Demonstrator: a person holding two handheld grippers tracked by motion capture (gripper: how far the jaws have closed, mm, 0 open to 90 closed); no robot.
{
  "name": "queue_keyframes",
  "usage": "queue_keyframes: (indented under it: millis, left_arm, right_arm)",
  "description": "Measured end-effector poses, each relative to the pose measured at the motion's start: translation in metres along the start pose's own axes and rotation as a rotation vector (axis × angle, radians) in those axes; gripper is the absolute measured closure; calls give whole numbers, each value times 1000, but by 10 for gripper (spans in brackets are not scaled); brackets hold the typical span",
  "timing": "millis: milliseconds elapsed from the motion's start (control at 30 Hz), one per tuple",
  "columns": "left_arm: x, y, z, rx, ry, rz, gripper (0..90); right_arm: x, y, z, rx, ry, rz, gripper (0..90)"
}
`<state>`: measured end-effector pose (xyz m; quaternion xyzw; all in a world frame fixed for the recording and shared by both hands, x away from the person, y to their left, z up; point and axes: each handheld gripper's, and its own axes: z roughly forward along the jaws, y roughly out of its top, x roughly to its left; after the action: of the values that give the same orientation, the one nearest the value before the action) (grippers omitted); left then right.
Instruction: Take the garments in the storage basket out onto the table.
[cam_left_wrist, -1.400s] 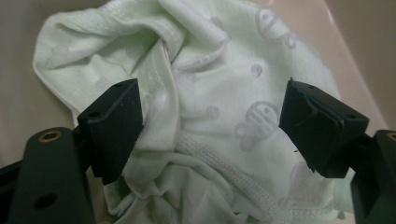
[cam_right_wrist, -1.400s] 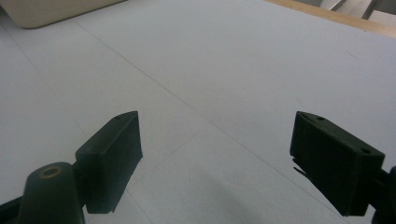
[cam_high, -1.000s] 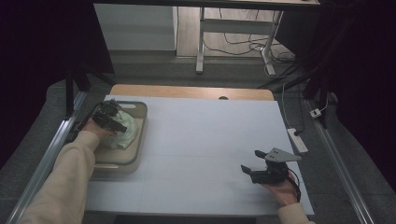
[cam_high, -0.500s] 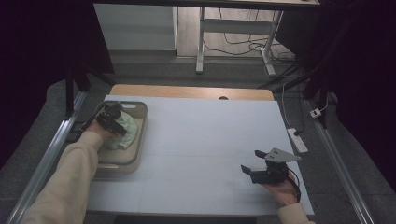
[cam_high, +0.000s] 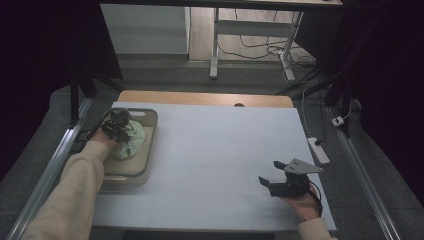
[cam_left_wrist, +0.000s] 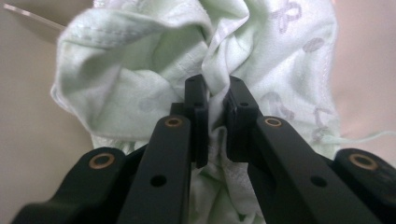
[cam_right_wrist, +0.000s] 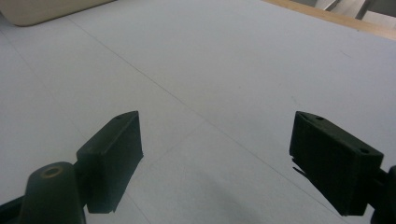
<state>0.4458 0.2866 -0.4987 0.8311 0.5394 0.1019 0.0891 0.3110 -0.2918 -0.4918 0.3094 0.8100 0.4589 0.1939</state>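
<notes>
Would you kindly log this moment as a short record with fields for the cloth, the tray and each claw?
cloth: pale green crumpled cloth, lying in the tray
tray: beige tray at the table's left side
left claw: left claw, jaws have just been closing, now pinching a fold of the cloth
right claw: right claw, jaws wide apart, nothing between them, over the bare white table

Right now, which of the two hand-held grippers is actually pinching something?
The left hand-held gripper: its black jaws pinch a fold of the pale green cloth. The right hand-held gripper stands open over the bare table.
</notes>
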Motion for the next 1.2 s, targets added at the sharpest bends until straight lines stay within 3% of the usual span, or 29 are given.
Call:
queue_keyframes:
  millis: [400, 500, 633, 967, 1200]
  left_arm:
    - [3, -15, -29, -171, -40, -47, 809]
    - [4, -21, -36, -243, -104, -81, 809]
    - [2, -25, -42, -287, -81, -89, 809]
    - [-2, -39, -57, -414, -76, -106, 809]
    - [5, -48, -66, -485, -86, -139, 809]
  right_arm:
    - [0, 0, -1, 5, -2, -1, 168]
    - [0, 0, 0, 3, -1, 3, 169]
    - [1, 0, -1, 4, -1, 2, 170]
    - [2, 0, -1, 4, 2, -2, 170]
    - [2, 0, -1, 3, 0, -3, 170]
